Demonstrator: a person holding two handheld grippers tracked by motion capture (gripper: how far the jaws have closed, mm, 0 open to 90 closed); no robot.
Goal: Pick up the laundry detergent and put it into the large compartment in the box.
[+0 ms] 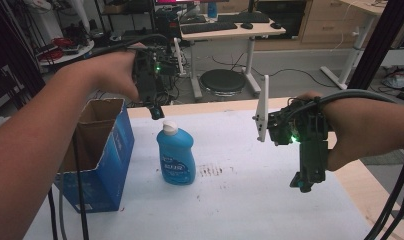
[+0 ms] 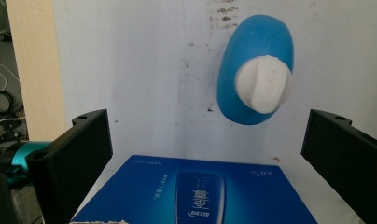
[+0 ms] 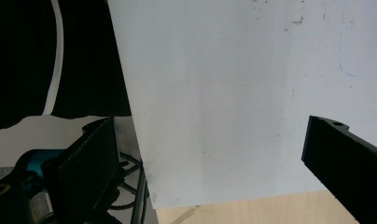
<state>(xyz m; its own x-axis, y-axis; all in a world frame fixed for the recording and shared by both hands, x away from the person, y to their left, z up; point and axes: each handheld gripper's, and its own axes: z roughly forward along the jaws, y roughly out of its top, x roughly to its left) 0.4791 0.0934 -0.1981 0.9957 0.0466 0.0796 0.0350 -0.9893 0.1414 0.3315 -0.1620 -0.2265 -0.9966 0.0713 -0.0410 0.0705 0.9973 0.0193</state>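
Observation:
A blue bottle (image 1: 176,159) with a white cap (image 1: 169,127) stands upright near the middle of the white table sheet (image 1: 250,205). My left gripper (image 1: 156,112) hangs in the air just above and behind the cap, open and empty. From the left gripper view I look straight down on the blue bottle (image 2: 254,70), its white cap (image 2: 264,84) lying ahead of my wide-apart jaws. My right gripper (image 1: 302,184) hovers over the table's right side, open, holding nothing. Its jaws frame bare white sheet (image 3: 233,93).
An open blue cardboard box (image 1: 102,155) stands at the table's left, close to the bottle; its printed side (image 2: 196,191) lies under my left gripper. The wooden table edge (image 1: 362,185) runs along the right. Desks, a stool and cables stand beyond the far edge.

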